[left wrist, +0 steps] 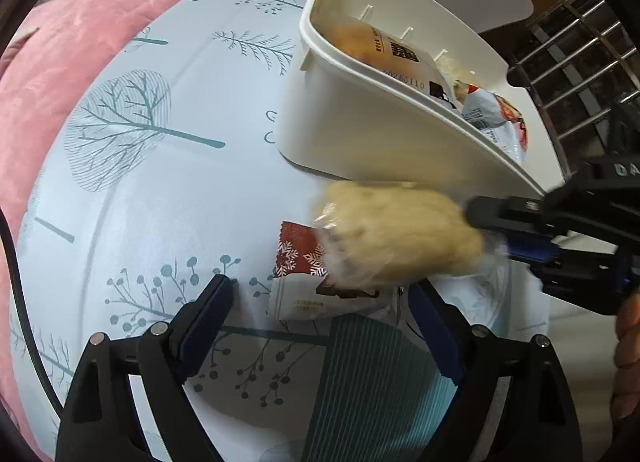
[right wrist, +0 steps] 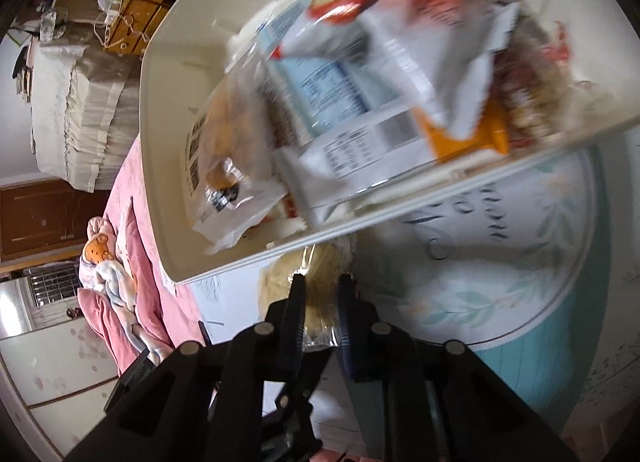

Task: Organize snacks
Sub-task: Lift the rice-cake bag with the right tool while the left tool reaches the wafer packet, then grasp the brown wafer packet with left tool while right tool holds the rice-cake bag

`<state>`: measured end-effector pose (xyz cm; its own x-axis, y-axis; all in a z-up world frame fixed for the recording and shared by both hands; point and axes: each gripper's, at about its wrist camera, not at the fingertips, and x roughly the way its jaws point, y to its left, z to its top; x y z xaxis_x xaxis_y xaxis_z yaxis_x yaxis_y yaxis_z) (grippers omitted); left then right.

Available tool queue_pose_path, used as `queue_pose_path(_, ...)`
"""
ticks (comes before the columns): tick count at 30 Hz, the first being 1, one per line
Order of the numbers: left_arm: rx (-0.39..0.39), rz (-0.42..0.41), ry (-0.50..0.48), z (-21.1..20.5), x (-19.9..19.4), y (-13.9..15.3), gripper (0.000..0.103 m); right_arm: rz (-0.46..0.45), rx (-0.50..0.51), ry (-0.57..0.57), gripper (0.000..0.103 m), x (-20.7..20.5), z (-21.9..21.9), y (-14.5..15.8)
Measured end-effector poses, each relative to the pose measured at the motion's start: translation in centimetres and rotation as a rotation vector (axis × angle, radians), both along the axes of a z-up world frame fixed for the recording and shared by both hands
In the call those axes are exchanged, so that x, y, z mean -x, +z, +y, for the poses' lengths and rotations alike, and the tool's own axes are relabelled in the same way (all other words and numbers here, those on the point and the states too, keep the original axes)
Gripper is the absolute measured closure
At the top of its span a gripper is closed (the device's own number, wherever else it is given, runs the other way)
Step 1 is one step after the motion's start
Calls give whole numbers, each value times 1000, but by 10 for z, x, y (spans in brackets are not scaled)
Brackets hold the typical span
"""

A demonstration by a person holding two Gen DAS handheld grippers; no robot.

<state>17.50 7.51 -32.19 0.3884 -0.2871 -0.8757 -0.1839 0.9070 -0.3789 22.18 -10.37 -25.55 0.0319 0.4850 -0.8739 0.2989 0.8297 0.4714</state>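
Left gripper (left wrist: 316, 322) nearest, fingers apart, empty, over red-white packet (left wrist: 304, 282). Right gripper (right wrist: 322, 302) clamped on wrapped bun (left wrist: 396, 238), just beside bin (left wrist: 360, 134). Risk: thin wrapper pinch slips, bun snags bin rim.

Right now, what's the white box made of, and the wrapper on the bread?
White box: probably hard plastic, smooth and matte, with a moulded rolled rim. Bread wrapper: looks like thin clear plastic film, shiny and crinkled, the pale bread showing through.
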Motion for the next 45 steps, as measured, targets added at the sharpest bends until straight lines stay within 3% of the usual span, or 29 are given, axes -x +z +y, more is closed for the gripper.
queue_pose_path(6,-96,8,18,-18,-8,-2,15,-15,-7,-40,90,5,-34,8)
queue_pose_path(12,-255,22,1,-42,-11,-5,17,-25,2,-73,91,9,-67,15)
queue_pose_path(15,-304,16,8,-46,-10,-5,26,-39,0,-85,92,12,-81,21)
queue_pose_path(19,-331,13,14,-44,-4,-1,59,-44,-13,-85,93,15,-96,25)
queue_pose_path(23,-316,16,13,-41,-4,2,82,-46,-26,-69,94,23,-100,27)
queue_pose_path(27,-275,10,41,-28,7,3,87,-57,-35,-48,96,28,-99,34)
queue_pose_path(33,-135,-10,120,-11,19,-1,94,-104,-31,-25,96,34,-105,47)
queue_pose_path(45,-46,-50,190,2,43,13,99,-152,-72,-29,97,37,-122,75)
